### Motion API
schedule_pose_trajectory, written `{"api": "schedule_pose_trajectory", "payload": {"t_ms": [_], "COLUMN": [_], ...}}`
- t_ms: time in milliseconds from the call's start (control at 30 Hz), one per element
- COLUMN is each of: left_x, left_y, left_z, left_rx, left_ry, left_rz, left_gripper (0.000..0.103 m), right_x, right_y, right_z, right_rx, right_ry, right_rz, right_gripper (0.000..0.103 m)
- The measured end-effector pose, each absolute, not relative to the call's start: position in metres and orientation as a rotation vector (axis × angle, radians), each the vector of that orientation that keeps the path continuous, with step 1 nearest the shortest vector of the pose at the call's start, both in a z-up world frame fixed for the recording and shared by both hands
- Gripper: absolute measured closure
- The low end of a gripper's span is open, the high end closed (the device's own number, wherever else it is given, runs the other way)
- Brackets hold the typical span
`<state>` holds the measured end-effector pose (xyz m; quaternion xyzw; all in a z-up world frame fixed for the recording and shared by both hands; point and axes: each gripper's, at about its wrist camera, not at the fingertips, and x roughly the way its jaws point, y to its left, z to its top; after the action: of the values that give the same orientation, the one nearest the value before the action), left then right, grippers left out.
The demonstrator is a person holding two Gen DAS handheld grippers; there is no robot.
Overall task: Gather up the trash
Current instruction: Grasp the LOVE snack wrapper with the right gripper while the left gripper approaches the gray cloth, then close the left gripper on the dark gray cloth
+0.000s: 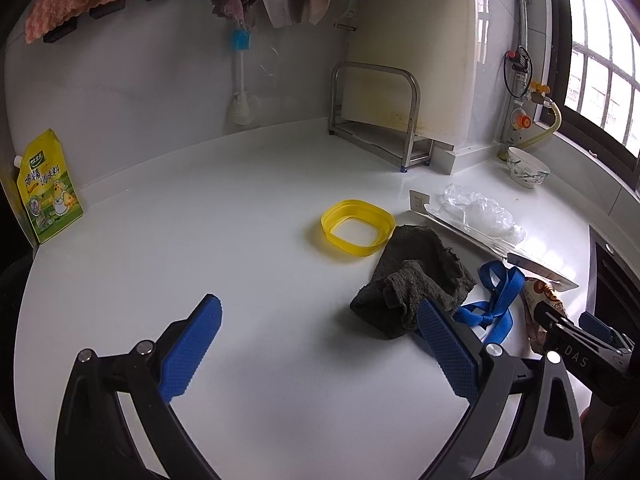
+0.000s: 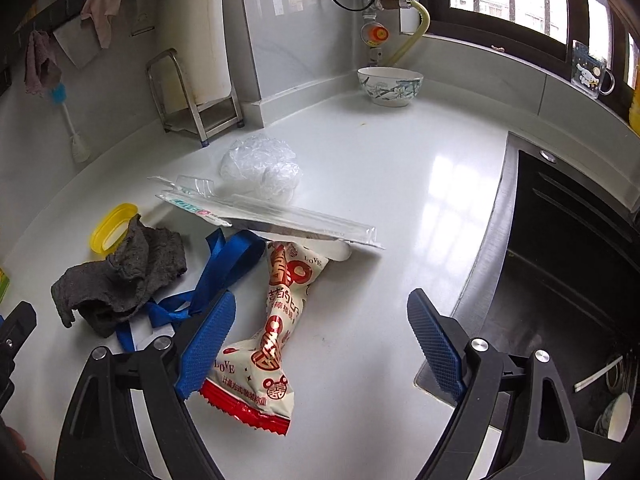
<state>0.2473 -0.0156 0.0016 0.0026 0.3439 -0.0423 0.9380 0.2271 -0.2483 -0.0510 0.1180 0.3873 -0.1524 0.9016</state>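
Trash lies on the white counter point(image 1: 240, 240). A red-and-white snack wrapper point(image 2: 276, 328) lies between the fingers of my open right gripper point(image 2: 320, 340), its left pad point(image 2: 208, 344) beside it. A grey rag point(image 2: 120, 276), a blue ribbon point(image 2: 224, 264), a clear plastic package point(image 2: 272, 216), crumpled clear plastic point(image 2: 260, 168) and a yellow ring point(image 2: 110, 228) lie beyond. My left gripper point(image 1: 320, 344) is open and empty, its right pad point(image 1: 448, 348) next to the rag point(image 1: 416, 280). The ribbon point(image 1: 496, 300) and yellow ring point(image 1: 358, 226) show there too.
A black sink point(image 2: 568, 264) is at the right. A patterned bowl point(image 2: 390, 86) stands near the window corner. A steel rack point(image 1: 376, 116) stands at the back. A yellow-green pouch point(image 1: 48, 188) leans at the far left. Cloths and a brush point(image 1: 240, 76) hang on the wall.
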Motion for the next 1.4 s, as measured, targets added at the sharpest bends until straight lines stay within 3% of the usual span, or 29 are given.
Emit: {"api": "schedule_pose_trajectory", "payload": {"t_ms": [100, 133, 233, 367, 900, 967, 1067, 1133, 1233, 1400], "left_x": [0.249, 0.25, 0.251, 0.255, 0.291, 0.294, 0.294, 0.294, 0.292, 0.284], "left_y": [-0.017, -0.018, -0.022, -0.027, -0.071, -0.072, -0.072, -0.073, -0.073, -0.063], "left_z": [0.001, 0.0, -0.001, -0.004, -0.023, -0.026, -0.03, -0.032, -0.03, -0.018], "left_rx": [0.006, 0.008, 0.012, 0.017, 0.098, 0.092, 0.086, 0.081, 0.074, 0.036], "left_ry": [0.705, 0.706, 0.708, 0.718, 0.768, 0.78, 0.795, 0.808, 0.808, 0.776], "left_rz": [-0.092, -0.094, -0.109, -0.124, -0.151, -0.152, -0.17, -0.193, -0.204, -0.207], "left_gripper": [0.006, 0.006, 0.006, 0.006, 0.008, 0.016, 0.038, 0.064, 0.074, 0.081], "right_x": [0.227, 0.227, 0.229, 0.227, 0.212, 0.211, 0.211, 0.21, 0.207, 0.198], "right_y": [-0.248, -0.247, -0.248, -0.248, -0.258, -0.259, -0.26, -0.259, -0.259, -0.259], "right_z": [-0.054, -0.054, -0.058, -0.06, -0.059, -0.06, -0.062, -0.061, -0.061, -0.058], "right_rx": [0.239, 0.237, 0.247, 0.247, 0.299, 0.305, 0.308, 0.309, 0.316, 0.318], "right_ry": [0.794, 0.792, 0.822, 0.831, 0.82, 0.821, 0.819, 0.816, 0.816, 0.805], "right_rz": [-0.313, -0.308, -0.277, -0.246, -0.185, -0.182, -0.178, -0.174, -0.163, -0.152], "right_gripper": [0.02, 0.024, 0.057, 0.081, 0.083, 0.083, 0.083, 0.083, 0.083, 0.083]}}
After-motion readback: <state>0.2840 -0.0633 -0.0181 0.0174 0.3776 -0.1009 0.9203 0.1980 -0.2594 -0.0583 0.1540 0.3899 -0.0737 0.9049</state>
